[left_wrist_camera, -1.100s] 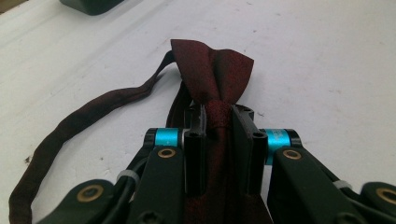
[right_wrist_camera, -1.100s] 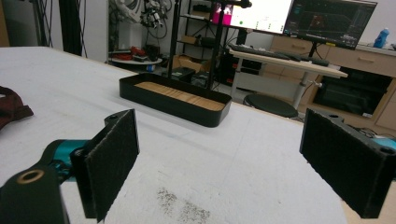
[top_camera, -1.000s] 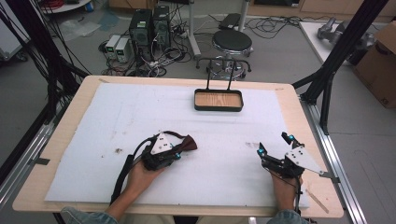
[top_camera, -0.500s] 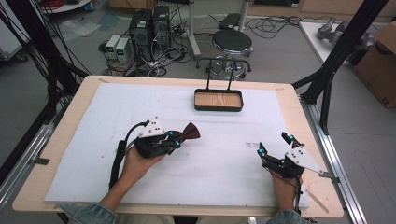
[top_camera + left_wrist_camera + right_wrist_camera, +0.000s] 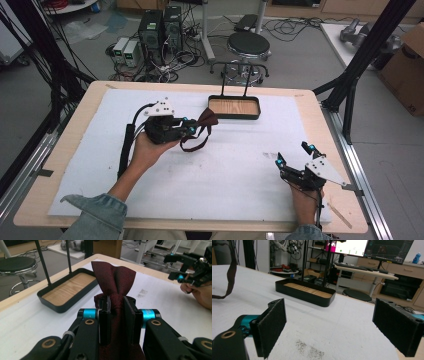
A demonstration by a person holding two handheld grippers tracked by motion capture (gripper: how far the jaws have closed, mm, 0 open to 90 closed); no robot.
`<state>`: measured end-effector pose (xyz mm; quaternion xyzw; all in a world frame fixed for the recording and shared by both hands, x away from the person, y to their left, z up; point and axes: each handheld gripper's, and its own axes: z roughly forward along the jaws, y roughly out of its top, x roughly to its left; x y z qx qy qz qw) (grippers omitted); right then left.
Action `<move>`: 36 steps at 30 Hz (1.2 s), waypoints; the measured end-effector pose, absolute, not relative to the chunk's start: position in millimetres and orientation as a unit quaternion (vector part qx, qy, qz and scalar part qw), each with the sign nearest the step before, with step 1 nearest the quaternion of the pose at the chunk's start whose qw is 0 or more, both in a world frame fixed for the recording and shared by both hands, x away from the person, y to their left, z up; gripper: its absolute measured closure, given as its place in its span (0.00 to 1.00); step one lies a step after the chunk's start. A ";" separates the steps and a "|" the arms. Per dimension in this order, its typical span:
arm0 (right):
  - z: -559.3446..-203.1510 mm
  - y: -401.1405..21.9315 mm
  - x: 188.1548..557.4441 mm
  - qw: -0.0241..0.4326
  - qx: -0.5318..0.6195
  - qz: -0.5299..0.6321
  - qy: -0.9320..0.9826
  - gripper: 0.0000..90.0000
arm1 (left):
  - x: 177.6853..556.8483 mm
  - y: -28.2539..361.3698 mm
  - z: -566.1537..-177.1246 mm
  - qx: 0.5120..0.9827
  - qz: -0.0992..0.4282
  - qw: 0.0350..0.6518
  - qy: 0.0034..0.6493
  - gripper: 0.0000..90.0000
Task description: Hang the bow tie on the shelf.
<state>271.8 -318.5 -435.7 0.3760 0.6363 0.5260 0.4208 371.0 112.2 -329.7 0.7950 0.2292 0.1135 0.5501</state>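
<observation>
- Your left gripper (image 5: 186,129) sits over the white sheet (image 5: 235,165) covering the wooden table (image 5: 310,107), left of centre, pointing toward the tray.
- Its jaws are clamped on the dark maroon fabric bow tie (image 5: 114,277); in the left gripper view the knot section runs between the two pads (image 5: 104,315) and the bow's wings rise above them.
- In the high view, the bow tie (image 5: 206,119) protrudes from the jaw tips, and its strap (image 5: 196,142) hangs in a loop below the gripper (whether the loop touches the sheet cannot be told).
- The shallow black rectangular tray with a wood-grain floor (image 5: 234,107) rests at the far middle of the sheet, just beyond the bow tie and apart from it. Two thin black rods (image 5: 235,77) rise from its far edge.
- Your right gripper (image 5: 293,157) rests near the front right corner of the sheet, well apart from the tray.
- Its jaws stand wide apart and hold nothing; the right gripper view shows bare sheet between the pads (image 5: 272,327), with a faint grey smudge (image 5: 309,350) on it.
</observation>
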 end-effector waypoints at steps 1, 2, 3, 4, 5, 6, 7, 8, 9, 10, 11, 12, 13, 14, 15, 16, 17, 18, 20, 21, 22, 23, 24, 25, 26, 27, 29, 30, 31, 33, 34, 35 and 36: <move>-435.9 -318.5 271.5 0.420 0.377 0.525 0.637 0.12 | 374.7 110.4 -327.4 0.794 0.109 0.553 0.229 0.84; -435.8 -318.5 271.6 0.420 0.378 0.525 0.636 0.12 | 378.7 109.1 -325.4 0.795 0.108 0.552 0.227 0.84; -435.8 -318.7 271.6 0.421 0.378 0.525 0.637 0.12 | 383.4 106.7 -323.1 0.797 0.111 0.549 0.227 0.84; -435.9 -318.8 271.7 0.421 0.377 0.525 0.637 0.12 | 386.3 105.4 -321.7 0.798 0.113 0.547 0.226 0.84; -435.9 -318.5 271.7 0.421 0.378 0.525 0.636 0.12 | 391.2 103.4 -319.9 0.797 0.115 0.547 0.228 0.84; -436.0 -318.5 271.7 0.421 0.378 0.524 0.637 0.12 | 394.1 102.2 -319.0 0.796 0.114 0.549 0.229 0.84; -435.9 -318.6 271.8 0.420 0.378 0.524 0.637 0.12 | 398.2 100.9 -317.5 0.797 0.115 0.548 0.228 0.84; -436.0 -318.7 271.9 0.420 0.378 0.526 0.636 0.12 | 402.1 99.1 -316.3 0.796 0.116 0.549 0.228 0.84; -436.0 -318.7 271.9 0.420 0.378 0.526 0.636 0.12 | 405.9 97.6 -315.2 0.795 0.118 0.549 0.229 0.84; -436.0 -318.8 271.9 0.419 0.379 0.525 0.636 0.12 | 410.0 95.9 -314.0 0.795 0.119 0.548 0.230 0.84; -436.0 -318.8 272.0 0.417 0.379 0.527 0.636 0.12 | 414.1 94.7 -312.9 0.795 0.119 0.549 0.229 0.84; -436.0 -318.9 272.2 0.417 0.379 0.527 0.636 0.12 | 418.3 93.4 -311.8 0.793 0.117 0.552 0.229 0.84; -436.0 -318.9 272.1 0.417 0.379 0.527 0.636 0.12 | 422.4 92.1 -310.8 0.791 0.119 0.554 0.231 0.84; -436.0 -318.9 272.1 0.417 0.379 0.527 0.636 0.12 | 426.6 90.9 -309.4 0.792 0.119 0.553 0.231 0.84; -436.1 -319.2 272.2 0.417 0.379 0.527 0.637 0.12 | 430.5 89.4 -308.2 0.792 0.121 0.553 0.230 0.84; -436.1 -319.3 272.2 0.417 0.380 0.526 0.636 0.12 | 434.5 88.1 -306.8 0.792 0.122 0.552 0.230 0.84; -436.1 -319.2 272.3 0.416 0.381 0.528 0.635 0.12 | 438.1 86.4 -305.5 0.789 0.122 0.556 0.232 0.84; -436.1 -319.2 272.3 0.416 0.381 0.528 0.635 0.12 | 440.8 85.4 -304.5 0.787 0.121 0.558 0.233 0.84; -436.2 -319.3 272.4 0.417 0.381 0.528 0.634 0.12 | 449.0 81.9 -299.9 0.785 0.126 0.558 0.238 0.84; -436.2 -319.4 272.5 0.417 0.381 0.527 0.635 0.12 | 450.9 81.2 -299.0 0.781 0.128 0.562 0.239 0.84; -436.2 -319.5 272.5 0.417 0.381 0.527 0.635 0.12 | 454.7 80.1 -297.4 0.780 0.128 0.564 0.241 0.84; -436.3 -319.6 272.6 0.417 0.381 0.527 0.635 0.12 | 456.6 79.1 -296.5 0.779 0.131 0.563 0.243 0.84; -436.2 -319.8 272.7 0.417 0.381 0.526 0.636 0.12 | 459.5 78.3 -295.7 0.778 0.134 0.563 0.244 0.84; -436.4 -319.9 272.9 0.416 0.381 0.528 0.635 0.12 | 462.6 78.2 -295.3 0.777 0.135 0.563 0.246 0.84; -436.5 -319.9 273.0 0.416 0.381 0.528 0.635 0.12 | 466.6 77.9 -294.8 0.774 0.137 0.565 0.251 0.84; -436.3 -319.9 273.0 0.415 0.382 0.529 0.634 0.12 | 468.8 78.1 -294.5 0.773 0.139 0.565 0.252 0.84; -436.5 -320.0 273.0 0.415 0.382 0.529 0.634 0.12 | 474.6 79.0 -294.6 0.767 0.141 0.570 0.258 0.84; -436.4 -320.0 273.0 0.414 0.383 0.529 0.634 0.12 | 477.3 78.9 -295.0 0.763 0.141 0.574 0.263 0.84; -436.5 -320.1 272.9 0.413 0.383 0.529 0.635 0.12 | 480.3 79.1 -295.0 0.762 0.139 0.575 0.265 0.84; -436.5 -319.9 273.0 0.413 0.384 0.529 0.634 0.12 | 485.0 77.5 -294.3 0.759 0.142 0.576 0.269 0.84; -436.5 -320.0 273.1 0.413 0.384 0.529 0.634 0.12 | 486.8 76.3 -293.8 0.758 0.145 0.576 0.269 0.84; -436.4 -320.1 273.0 0.413 0.385 0.529 0.634 0.12 | 488.7 75.2 -293.2 0.758 0.150 0.575 0.267 0.84; -436.4 -320.1 273.0 0.413 0.385 0.529 0.634 0.12 | 490.7 74.0 -293.1 0.758 0.154 0.575 0.267 0.84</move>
